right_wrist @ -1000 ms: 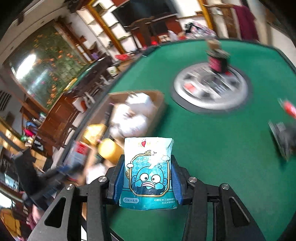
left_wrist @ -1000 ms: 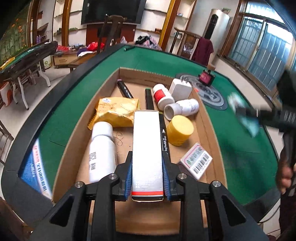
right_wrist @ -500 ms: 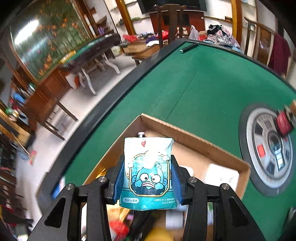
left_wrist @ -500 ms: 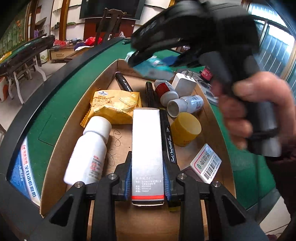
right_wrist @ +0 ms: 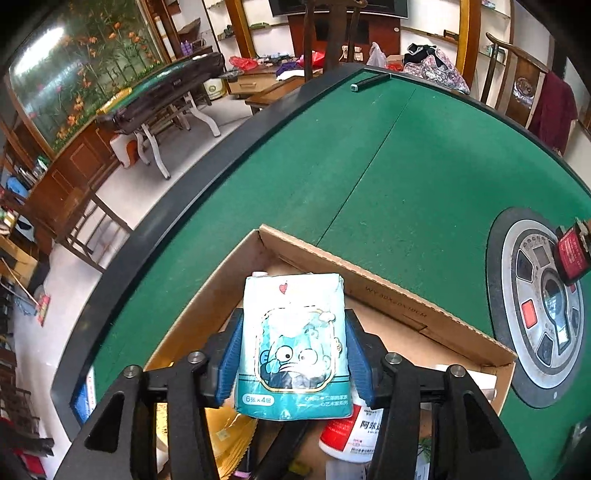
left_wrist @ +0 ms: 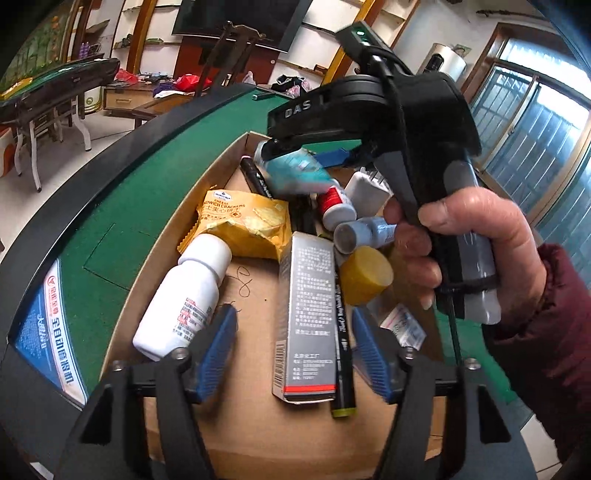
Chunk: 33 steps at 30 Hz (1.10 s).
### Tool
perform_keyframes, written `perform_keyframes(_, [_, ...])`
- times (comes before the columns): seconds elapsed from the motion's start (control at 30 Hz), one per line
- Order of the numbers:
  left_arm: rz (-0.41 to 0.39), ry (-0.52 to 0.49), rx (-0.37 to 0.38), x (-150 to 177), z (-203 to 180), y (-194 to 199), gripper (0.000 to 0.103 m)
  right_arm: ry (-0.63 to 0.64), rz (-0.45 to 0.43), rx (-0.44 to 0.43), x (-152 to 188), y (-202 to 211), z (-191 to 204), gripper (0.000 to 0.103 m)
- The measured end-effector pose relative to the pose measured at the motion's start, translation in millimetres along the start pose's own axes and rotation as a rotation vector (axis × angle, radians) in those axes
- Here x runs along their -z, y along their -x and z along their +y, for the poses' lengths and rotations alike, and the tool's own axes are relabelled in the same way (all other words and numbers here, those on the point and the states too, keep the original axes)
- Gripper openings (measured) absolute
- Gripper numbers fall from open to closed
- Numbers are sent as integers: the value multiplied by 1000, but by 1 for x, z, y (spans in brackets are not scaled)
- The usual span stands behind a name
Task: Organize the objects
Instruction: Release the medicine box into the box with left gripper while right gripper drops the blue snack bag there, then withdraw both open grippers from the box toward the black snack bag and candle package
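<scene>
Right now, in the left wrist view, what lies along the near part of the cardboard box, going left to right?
White bottle → grey carton → black marker → yellow cap → barcoded card.

A round green-felted table (right_wrist: 388, 155) with a black rim is seen, a grey dial panel (right_wrist: 543, 314) set at its middle. A second green table (right_wrist: 162, 92) on white legs is placed on the pale tiled floor (right_wrist: 122, 192) beyond the rim. A dark television (left_wrist: 240, 18) is mounted on the far wall above a wooden cabinet. A flower mural (right_wrist: 74, 66) is framed at the left, and daylight is admitted through barred windows (left_wrist: 528, 122) at the right.
</scene>
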<state>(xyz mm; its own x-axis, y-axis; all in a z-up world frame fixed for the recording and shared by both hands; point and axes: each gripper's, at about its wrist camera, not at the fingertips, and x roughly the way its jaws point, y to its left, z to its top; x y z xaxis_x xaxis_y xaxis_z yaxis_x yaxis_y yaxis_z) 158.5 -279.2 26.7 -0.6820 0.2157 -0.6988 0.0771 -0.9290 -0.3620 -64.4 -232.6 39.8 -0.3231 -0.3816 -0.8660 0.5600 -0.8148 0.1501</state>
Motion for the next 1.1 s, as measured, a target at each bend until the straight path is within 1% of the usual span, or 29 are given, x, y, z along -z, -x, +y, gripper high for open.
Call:
perform_keyframes(0.03, [-4,-1,-6,0,-2,3,74,-11,-13,-5,1,6,-2,59])
perform_keyframes(0.07, [-10,-3,-20,0,-2,7,80,-20,-26,-14,2,11,-4,60])
perform_keyframes(0.1, [-21,-7,-41,-1,-5,11,83,-30,-42,-27,3,19,-6,64])
perform_keyframes(0.13, [-30,-11,-54,-1,-7,14,84,-41,-64,-41,5,31,-9,69])
perform_keyframes(0.17, [-38,-15,-63,-2,-10,18,84,-46,-79,-47,6,39,-12,71])
perform_keyframes(0.23, [-52,-30,-92,-3,-18,26,87,-56,-136,-58,16,67,-24,78])
perform_keyframes(0.27, [-58,-35,-104,-4,-20,28,88,-58,-161,-54,21,79,-29,79])
perform_keyframes(0.33, [-76,-52,-138,-4,-28,34,89,-63,-217,-30,35,106,-41,88])
perform_keyframes(0.4, [-94,-83,-184,-4,-40,37,90,-77,-257,-8,49,126,-56,92])
perform_keyframes(0.5, [-118,-140,-243,-4,-61,40,91,-111,-288,27,75,149,-82,93])
perform_keyframes(0.63, [-143,-217,-292,1,-94,46,94,-154,-307,72,103,169,-119,93])
perform_keyframes(0.73, [-146,-259,-311,4,-115,45,95,-186,-327,107,128,183,-145,93])
perform_keyframes(0.83, [-136,-301,-320,7,-135,42,95,-242,-343,120,153,196,-174,93])
perform_keyframes(1.0, [-127,-367,-335,11,-164,32,95,-342,-370,131,183,212,-225,93])
perform_keyframes(1.1, [-114,-401,-342,14,-178,24,95,-392,-388,138,197,221,-247,93])
